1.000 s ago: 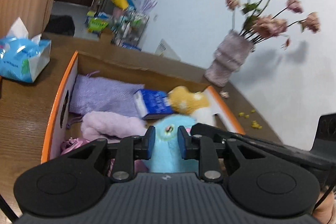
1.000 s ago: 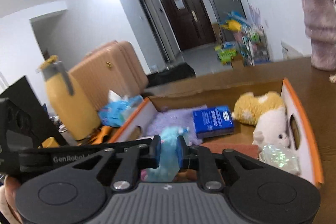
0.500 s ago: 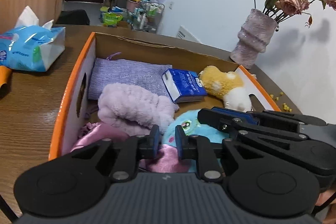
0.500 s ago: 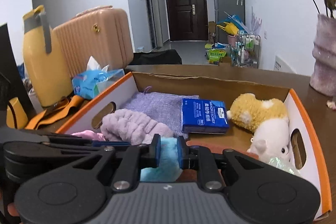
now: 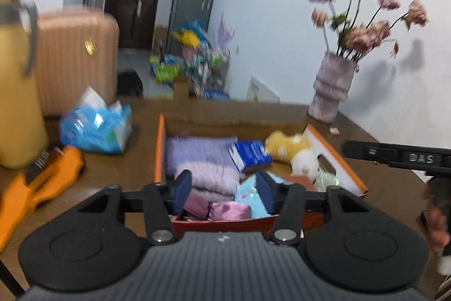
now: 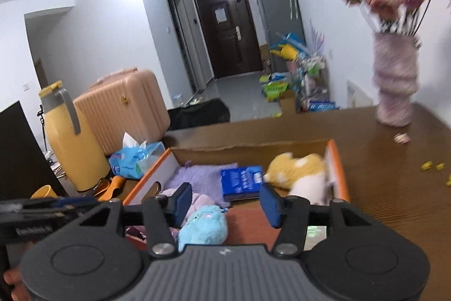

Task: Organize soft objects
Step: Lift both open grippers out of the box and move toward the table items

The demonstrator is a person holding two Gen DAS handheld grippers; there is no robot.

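An orange-rimmed cardboard box (image 5: pixel 159 148) on the brown table holds soft items. These are a lilac woven pouch (image 5: pixel 200 151), a fluffy lilac cloth (image 5: pixel 208 177), a blue tissue pack (image 5: pixel 249 154), a yellow-and-white plush (image 5: pixel 290 145) and pink satin pieces (image 5: pixel 228 210). A light blue plush (image 6: pixel 204 224) lies at the box's near end. My left gripper (image 5: pixel 223 188) hovers over the near end with its jaws opening, nothing pressed between the pads. My right gripper (image 6: pixel 227 202) does the same just above the blue plush, clear of it.
A ribbed vase of pink flowers (image 5: pixel 332 92) stands at the table's far right. Left of the box are a blue tissue packet (image 5: pixel 95 126), a yellow flask (image 5: pixel 17 81) and an orange strap (image 5: pixel 42 182). A pink suitcase (image 6: pixel 124 106) stands behind the table.
Both grippers were shut on the light blue plush. Now both have opened, let it drop into the box's near end, and pulled up and back from the box.
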